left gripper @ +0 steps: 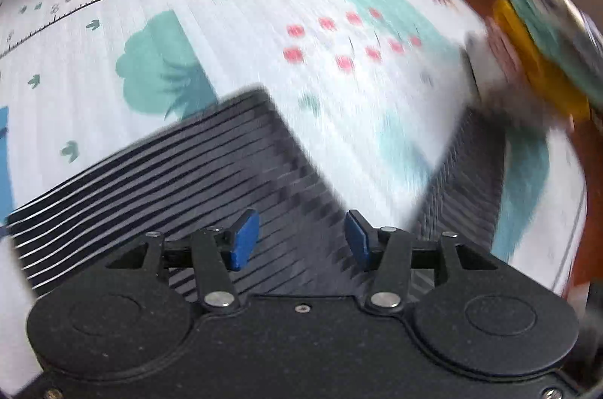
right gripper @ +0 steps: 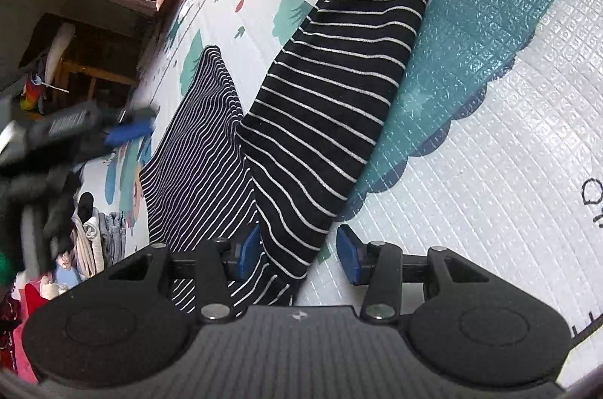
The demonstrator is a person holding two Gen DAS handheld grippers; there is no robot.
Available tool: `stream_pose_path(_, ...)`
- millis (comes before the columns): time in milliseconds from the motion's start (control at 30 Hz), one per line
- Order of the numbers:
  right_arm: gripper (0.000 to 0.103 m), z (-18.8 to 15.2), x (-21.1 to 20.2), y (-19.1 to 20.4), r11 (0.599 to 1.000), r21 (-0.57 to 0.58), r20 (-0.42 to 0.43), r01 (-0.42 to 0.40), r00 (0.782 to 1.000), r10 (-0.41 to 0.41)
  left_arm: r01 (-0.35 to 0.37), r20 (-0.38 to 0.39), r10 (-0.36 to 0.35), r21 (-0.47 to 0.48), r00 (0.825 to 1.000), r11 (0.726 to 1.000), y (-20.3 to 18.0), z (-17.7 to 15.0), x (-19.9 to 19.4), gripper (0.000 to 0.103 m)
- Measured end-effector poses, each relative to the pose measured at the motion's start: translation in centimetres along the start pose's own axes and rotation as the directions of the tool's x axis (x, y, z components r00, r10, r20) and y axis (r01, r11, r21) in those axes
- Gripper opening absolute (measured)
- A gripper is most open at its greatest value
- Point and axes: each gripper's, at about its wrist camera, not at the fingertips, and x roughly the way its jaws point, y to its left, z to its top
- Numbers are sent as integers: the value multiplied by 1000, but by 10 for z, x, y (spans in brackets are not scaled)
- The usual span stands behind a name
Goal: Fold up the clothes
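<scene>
Hovering over the striped garment [right gripper: 331, 89] on the play mat [right gripper: 490, 150], I kept my right gripper [right gripper: 297, 253] and left gripper [left gripper: 297, 238] parted, holding nothing; 2 striped panels lay overlapped, folding seemingly half done.

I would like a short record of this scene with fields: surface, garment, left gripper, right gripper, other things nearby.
surface: patterned play mat on the floor
garment: dark striped garment, lying flat on the mat, two long parts visible
left gripper: left gripper open, nothing between the pads, above the garment
right gripper: right gripper open, garment edge between the jaws, pads not pressing
other things nearby: pile of clothes beside the mat
</scene>
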Motion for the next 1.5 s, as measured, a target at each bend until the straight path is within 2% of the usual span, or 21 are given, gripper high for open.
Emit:
stream_pose_path(100, 47, -1, -5, 1, 998, -57, 7, 1, 1000, -1, 9, 33, -7, -52, 999, 999, -5, 19, 16, 49)
stream_pose_path(200, 48, -2, -5, 6, 994, -105, 10, 1, 1000, 0, -5, 26, 8, -97, 1000, 995, -9, 37, 36, 49)
stream_pose_path(333, 48, 1, -3, 7, 993, -116, 14, 2, 1000, -1, -54, 3, 55, -115, 998, 992, -10, 56, 62, 49)
stream_pose_path(467, 48, -2, -1, 8, 991, -127, -14, -30, 999, 29, -94, -13, 93, -153, 996, 984, -3, 69, 82, 49)
stream_pose_path(633, 47, -9, 4, 15, 985, -170, -5, -14, 1000, 13, -190, -65, 184, -110, 981, 976, -7, 79, 100, 46)
stream_pose_path(700, 42, -8, 6, 19, 979, -202, 19, 2, 1000, 2, -221, -79, 215, -81, 973, 972, -12, 80, 106, 44)
stream_pose_path(800, 21, -9, 7, 22, 969, -246, 49, 34, 999, -22, -261, -84, 256, -51, 963, 964, -19, 77, 111, 43)
stream_pose_path(833, 12, -9, 7, 21, 966, -253, 58, 43, 998, -30, -270, -82, 266, -52, 961, 961, -19, 77, 110, 40)
stream_pose_path(867, 8, -9, 7, 21, 964, -260, 66, 52, 997, -35, -285, -79, 281, -51, 957, 957, -19, 77, 110, 31)
stream_pose_path(967, 7, -10, 2, 20, 962, -271, 88, 33, 996, -10, -287, -52, 285, -39, 957, 957, -15, 74, 104, 9)
stream_pose_path(1100, 6, -13, -3, 30, 940, -339, 122, 39, 992, 3, -219, -20, 218, -95, 976, 971, 0, 69, 90, 8)
stream_pose_path(1167, 6, -18, -6, 43, 900, -432, 146, 64, 989, 0, -177, 5, 179, -135, 984, 975, 9, 65, 81, 8)
stream_pose_path(1200, 6, -22, -6, 51, 862, -499, 155, 88, 988, -11, -149, 24, 154, -157, 988, 976, 14, 63, 75, 8)
stream_pose_path(1367, 6, -51, -7, 83, 627, -763, 189, 156, 982, -14, -22, 105, 51, -257, 993, 966, 45, 51, 53, 7)
stream_pose_path(1400, 6, -58, -7, 87, 584, -796, 188, 159, 982, -11, -5, 114, 37, -271, 993, 963, 52, 49, 50, 7)
stream_pose_path(1433, 6, -66, -6, 91, 522, -837, 190, 166, 982, -7, 10, 125, 27, -282, 992, 959, 57, 47, 48, 7)
stream_pose_path(1500, 6, -78, -5, 97, 443, -882, 183, 161, 983, 7, 59, 146, -15, -300, 989, 952, 69, 45, 44, 7)
